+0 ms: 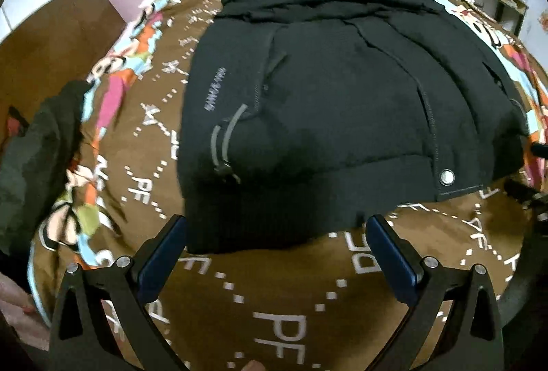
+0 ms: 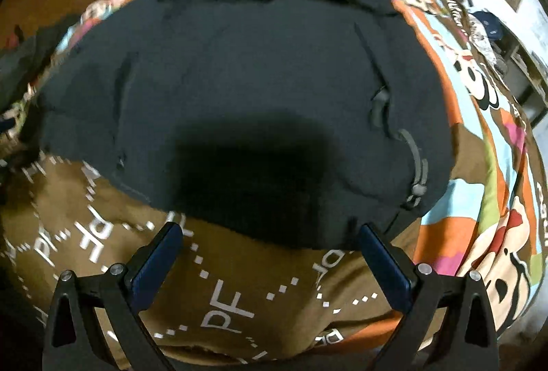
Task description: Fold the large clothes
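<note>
A black padded jacket (image 1: 342,103) is lying flat across the brown patterned bedspread (image 1: 274,302), collar toward twelve o'clock and ribbed hem toward six o'clock, filling the middle of both wrist views. The left gripper (image 1: 275,234) is hovering at the hem with its jaws spread wide and nothing between them; its left blue pad is overlapping the hem's near corner, though contact cannot be judged. The right gripper (image 2: 270,237) is likewise standing wide and empty at the hem edge, with the drawcord toggle (image 2: 416,189) off at about two o'clock from it.

The step in hand appears to be taking the hem at two points, ready to carry it up toward the collar. To do it well, each gripper should be sliding its lower finger under the ribbing so it is pinching the full thickness, not only the top layer. The padding is likely bulky and springy, so a deep bite seems wise. Both should be lifting together and evenly, keeping the snap button (image 1: 447,176) side from dragging and the cord from catching. A dark green garment (image 1: 37,145) is lying at nine o'clock, well apart.
</note>
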